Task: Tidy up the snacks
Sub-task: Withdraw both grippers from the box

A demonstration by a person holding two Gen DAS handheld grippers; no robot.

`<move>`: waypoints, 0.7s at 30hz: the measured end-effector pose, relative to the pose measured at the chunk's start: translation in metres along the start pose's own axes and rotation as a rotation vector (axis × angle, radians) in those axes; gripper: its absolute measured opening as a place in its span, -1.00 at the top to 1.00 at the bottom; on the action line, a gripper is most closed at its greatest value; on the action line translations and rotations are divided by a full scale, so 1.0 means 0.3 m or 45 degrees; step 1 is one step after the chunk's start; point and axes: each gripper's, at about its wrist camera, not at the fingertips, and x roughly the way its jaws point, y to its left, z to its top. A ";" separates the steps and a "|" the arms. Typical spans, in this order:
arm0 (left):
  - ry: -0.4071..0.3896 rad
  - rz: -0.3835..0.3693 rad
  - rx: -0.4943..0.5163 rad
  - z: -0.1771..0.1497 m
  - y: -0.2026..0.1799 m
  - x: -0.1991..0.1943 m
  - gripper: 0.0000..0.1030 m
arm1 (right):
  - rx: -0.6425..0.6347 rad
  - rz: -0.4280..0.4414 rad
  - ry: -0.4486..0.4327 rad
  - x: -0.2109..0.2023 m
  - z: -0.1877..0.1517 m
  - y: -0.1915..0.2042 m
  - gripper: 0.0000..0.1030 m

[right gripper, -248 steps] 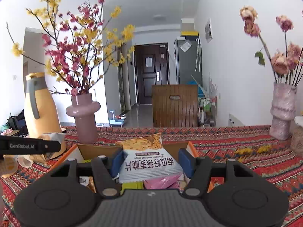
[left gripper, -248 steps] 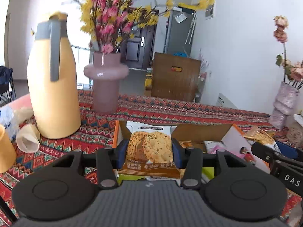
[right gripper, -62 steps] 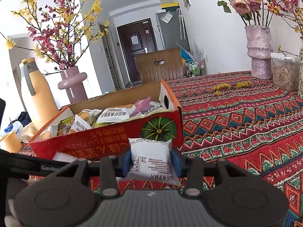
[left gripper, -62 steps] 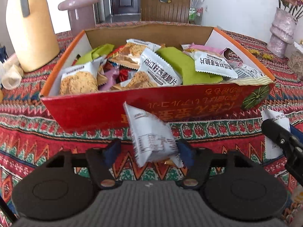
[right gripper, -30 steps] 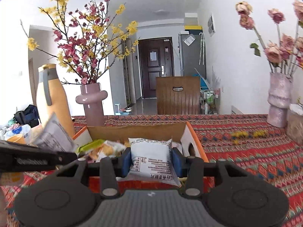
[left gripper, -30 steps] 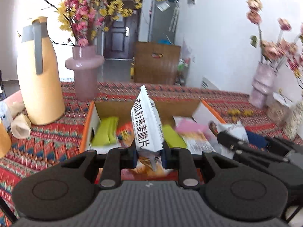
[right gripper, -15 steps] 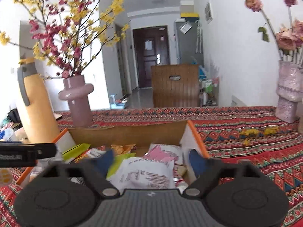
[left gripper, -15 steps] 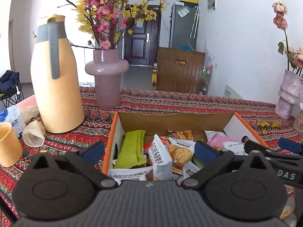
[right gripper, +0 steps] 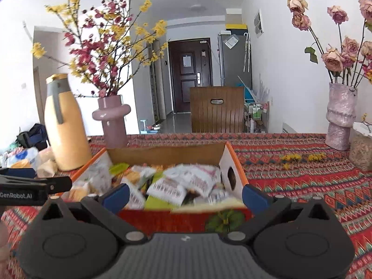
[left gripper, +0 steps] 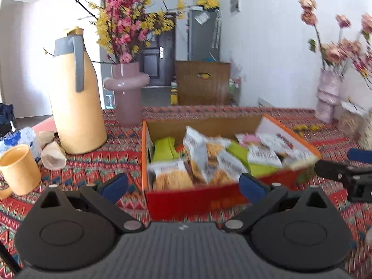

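A red-and-orange cardboard box (left gripper: 190, 201) sits on the patterned tablecloth and holds several snack packets (left gripper: 200, 160). In the right wrist view the same box (right gripper: 162, 220) shows its packets (right gripper: 183, 183) blurred. My left gripper (left gripper: 183, 187) is wide open and empty, just before the box's near wall. My right gripper (right gripper: 184, 196) is also wide open and empty, at the box's near edge. The right gripper's tip shows at the right of the left wrist view (left gripper: 334, 169). The left gripper's tip shows at the left of the right wrist view (right gripper: 34, 186).
A tall yellow jug (left gripper: 74, 93) and a pink vase of blossoms (left gripper: 126, 93) stand left of the box. A yellow cup (left gripper: 17, 168) and crumpled paper (left gripper: 52, 155) lie at the far left. A pale vase of roses (right gripper: 339, 118) stands at the far right.
Both grippers have opened and dropped their snack packets into the box, then pulled back toward me. The packets now lie among the others.
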 end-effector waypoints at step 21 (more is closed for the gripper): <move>0.145 -0.075 -0.016 -0.190 0.004 -0.069 -1.00 | 0.025 0.023 0.203 -0.091 -0.197 0.023 -1.00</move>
